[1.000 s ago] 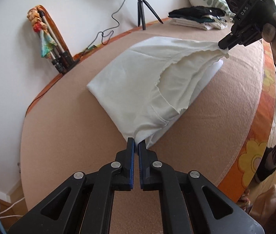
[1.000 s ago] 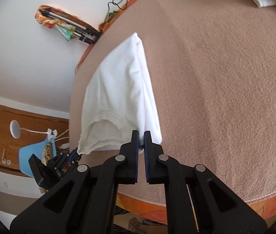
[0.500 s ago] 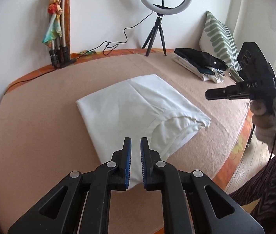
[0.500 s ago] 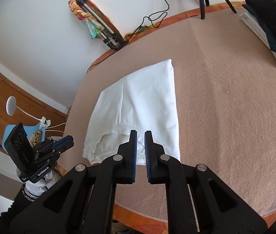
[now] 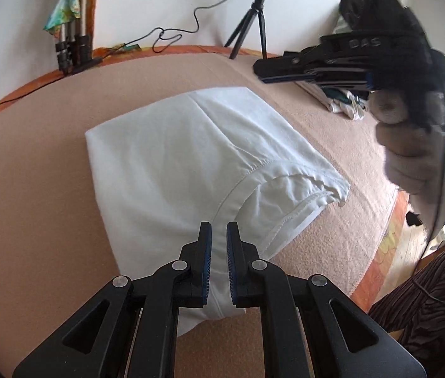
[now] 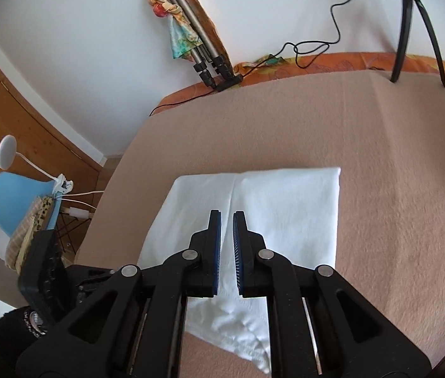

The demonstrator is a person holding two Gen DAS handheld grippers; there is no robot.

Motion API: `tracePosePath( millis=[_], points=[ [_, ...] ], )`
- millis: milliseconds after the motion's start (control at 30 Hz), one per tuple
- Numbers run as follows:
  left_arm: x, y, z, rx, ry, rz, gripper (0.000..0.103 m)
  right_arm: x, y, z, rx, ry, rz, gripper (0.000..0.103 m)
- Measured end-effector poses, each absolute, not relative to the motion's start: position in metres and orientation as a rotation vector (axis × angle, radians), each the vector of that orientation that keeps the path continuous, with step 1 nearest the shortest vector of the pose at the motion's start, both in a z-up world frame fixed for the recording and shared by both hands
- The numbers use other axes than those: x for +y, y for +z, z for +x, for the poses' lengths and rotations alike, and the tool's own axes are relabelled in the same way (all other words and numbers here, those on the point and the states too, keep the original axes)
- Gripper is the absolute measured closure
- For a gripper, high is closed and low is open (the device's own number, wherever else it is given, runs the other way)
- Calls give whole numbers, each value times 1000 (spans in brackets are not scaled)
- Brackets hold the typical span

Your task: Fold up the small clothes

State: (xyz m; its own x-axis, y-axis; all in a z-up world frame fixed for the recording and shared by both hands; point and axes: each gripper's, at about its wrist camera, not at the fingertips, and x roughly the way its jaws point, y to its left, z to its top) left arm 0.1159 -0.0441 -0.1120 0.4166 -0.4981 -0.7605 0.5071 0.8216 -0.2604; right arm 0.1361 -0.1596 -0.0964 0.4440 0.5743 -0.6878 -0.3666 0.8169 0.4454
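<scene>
White garment (image 5: 172,163): lies folded flat in the middle of the bed (image 5: 33,189), resting free of both tools, likely set down so that the next fold starts from a settled shape
Long axis: runs from the near bed edge toward the wall; the open hemmed end faces the person, the folded edge faces the wall
Left gripper (image 5: 218,236): hovers above the near hem, fingers almost closed, holding nothing
Right gripper (image 6: 226,225): raised over the cloth, fingers nearly together, empty
Folded pile (image 5: 339,100): well apart at the far right, probably finished pieces
</scene>
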Motion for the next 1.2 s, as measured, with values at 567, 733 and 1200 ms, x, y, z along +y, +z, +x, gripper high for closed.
tracePosePath(
  millis=[567,733,1200],
  points=[
    [20,-118,113,1021,-487,-313,63,-144,-142,198,1057,596,198,88],
    [-3,-127,115,1045,-479,-208,63,-164,-150,214,1079,547,280,83],
    [33,-139,105,1093,-428,-458,48,-247,-145,209,1026,389,400,51]
  ],
)
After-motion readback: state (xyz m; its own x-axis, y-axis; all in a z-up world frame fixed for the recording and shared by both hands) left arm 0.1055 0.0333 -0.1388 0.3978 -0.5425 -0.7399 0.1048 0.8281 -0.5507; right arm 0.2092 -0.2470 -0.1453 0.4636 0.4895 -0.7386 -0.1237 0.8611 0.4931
